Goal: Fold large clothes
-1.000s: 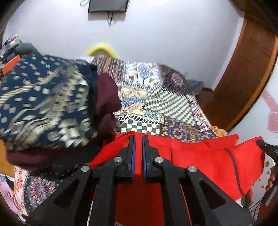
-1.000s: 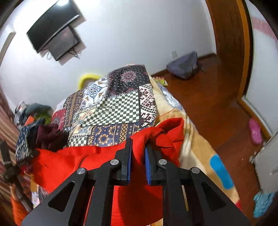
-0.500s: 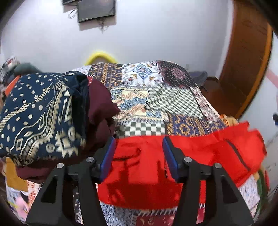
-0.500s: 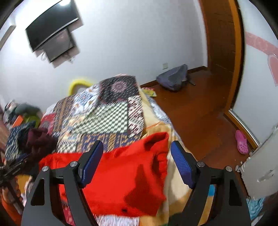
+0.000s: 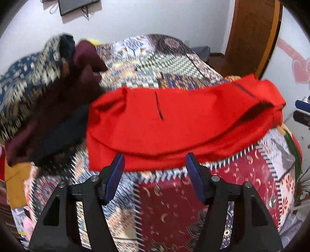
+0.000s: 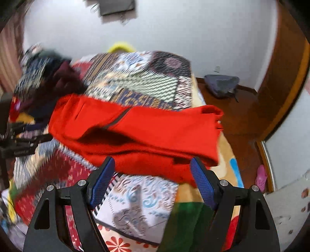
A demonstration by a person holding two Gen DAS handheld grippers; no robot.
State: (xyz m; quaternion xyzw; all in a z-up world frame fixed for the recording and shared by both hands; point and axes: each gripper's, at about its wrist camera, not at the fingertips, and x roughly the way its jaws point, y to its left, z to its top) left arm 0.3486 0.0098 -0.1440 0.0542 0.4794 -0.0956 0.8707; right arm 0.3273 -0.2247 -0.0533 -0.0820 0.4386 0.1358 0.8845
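A red garment (image 5: 174, 124) lies folded in a band across the patchwork quilt (image 5: 174, 203) on the bed. My left gripper (image 5: 155, 157) hovers just in front of its near hem; its jaws are opening and the blue pads hold nothing. In the right wrist view the same red garment (image 6: 145, 131) lies rumpled, with a dark fold in the middle. My right gripper (image 6: 152, 160) stands open at its near edge, with no cloth pinched. The left gripper's black frame (image 6: 17, 139) shows at the far left there.
A pile of clothes (image 5: 38, 87), navy patterned and maroon, sits left of the red garment. Wooden floor lies right of the bed, with a grey backpack (image 6: 220, 85), a pink slipper (image 6: 260, 175) and a wooden door (image 6: 281, 77). A screen (image 5: 75, 5) hangs on the far wall.
Both grippers let go of the red garment and opened wide, then drew back toward the near side of the bed. The garment dropped flat onto the quilt.
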